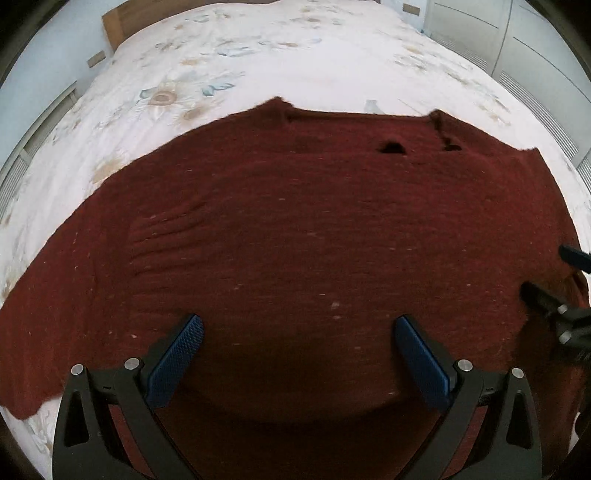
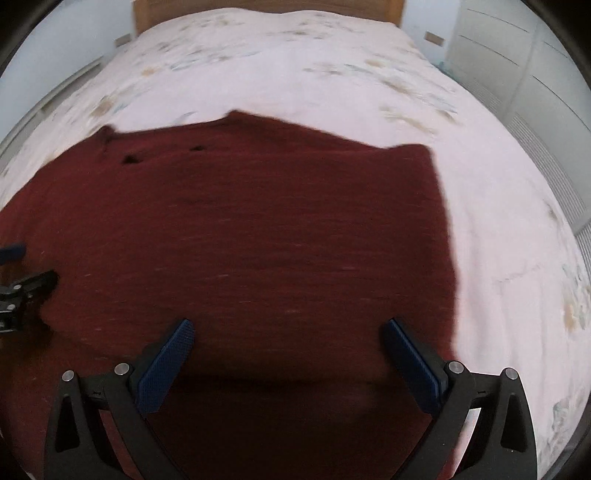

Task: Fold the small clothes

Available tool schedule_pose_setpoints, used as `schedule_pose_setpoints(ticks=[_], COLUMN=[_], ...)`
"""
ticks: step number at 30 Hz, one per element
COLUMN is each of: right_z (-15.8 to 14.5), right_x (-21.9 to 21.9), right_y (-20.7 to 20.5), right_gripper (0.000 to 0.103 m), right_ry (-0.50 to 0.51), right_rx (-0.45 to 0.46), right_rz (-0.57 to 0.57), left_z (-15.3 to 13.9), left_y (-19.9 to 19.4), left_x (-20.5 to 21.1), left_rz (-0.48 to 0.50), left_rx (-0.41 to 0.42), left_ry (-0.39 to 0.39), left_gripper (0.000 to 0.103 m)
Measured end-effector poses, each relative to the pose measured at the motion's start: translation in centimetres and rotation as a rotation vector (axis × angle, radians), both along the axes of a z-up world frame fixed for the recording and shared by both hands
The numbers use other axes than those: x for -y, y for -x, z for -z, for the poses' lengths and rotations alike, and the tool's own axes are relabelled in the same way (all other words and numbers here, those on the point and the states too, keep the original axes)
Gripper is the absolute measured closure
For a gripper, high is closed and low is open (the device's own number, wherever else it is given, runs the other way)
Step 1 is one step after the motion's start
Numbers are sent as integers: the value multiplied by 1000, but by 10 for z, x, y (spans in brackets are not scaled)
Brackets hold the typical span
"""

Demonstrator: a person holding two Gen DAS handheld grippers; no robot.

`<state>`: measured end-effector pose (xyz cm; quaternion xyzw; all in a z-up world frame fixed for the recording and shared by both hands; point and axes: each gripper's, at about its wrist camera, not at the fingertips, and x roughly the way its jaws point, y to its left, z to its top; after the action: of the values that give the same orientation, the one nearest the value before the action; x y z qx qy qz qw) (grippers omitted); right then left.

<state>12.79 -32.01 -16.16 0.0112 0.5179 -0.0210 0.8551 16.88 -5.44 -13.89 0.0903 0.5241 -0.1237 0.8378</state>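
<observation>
1. As the left wrist camera is looking along its fingers, the left gripper point(image 1: 299, 354) is hovering with its jaws spread wide and gripping nothing. The dark red sweater point(image 1: 295, 221) is lying flat on the bed point(image 1: 258, 55), filling the space between and ahead of the blue pads point(image 1: 177, 362). Its near hem is running under the jaws, and its neckline is lying at the far edge, toward the headboard point(image 1: 122, 18). A sleeve is stretching out to the left. At the right edge, the right gripper point(image 1: 550, 280) is showing over the sweater's right side, its fingers apart.

2. While the right wrist camera is facing the same way, the right gripper point(image 2: 286, 358) is also hanging with jaws wide apart, holding nothing. The sweater point(image 2: 258, 229) is lying beneath and ahead of them, slightly blurred. Its right edge is running just beside the right pad point(image 2: 413, 369), with bare bedspread point(image 2: 498, 221) beyond. The left gripper point(image 2: 22, 273) is peeking in at the left edge, over the cloth.
</observation>
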Motion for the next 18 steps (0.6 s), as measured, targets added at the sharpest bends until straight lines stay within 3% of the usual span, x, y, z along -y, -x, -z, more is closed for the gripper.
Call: schedule_pose_setpoints(ticks=[5, 13, 18], right_z=[5, 12, -4], right_x=[19, 7, 3], right_y=[1, 11, 15], right_gripper=[1, 0, 0], right_ry=[-30, 5, 4], right_rx=[-15, 46, 23], right_rz=[27, 38, 28], left_z=[4, 6, 3], left_y=[0, 11, 17], left_x=[-13, -10, -9], left_rz=[-15, -45, -51], left_rx=[0, 60, 92], left_ry=[17, 10, 15], left_gripper=[1, 1, 1])
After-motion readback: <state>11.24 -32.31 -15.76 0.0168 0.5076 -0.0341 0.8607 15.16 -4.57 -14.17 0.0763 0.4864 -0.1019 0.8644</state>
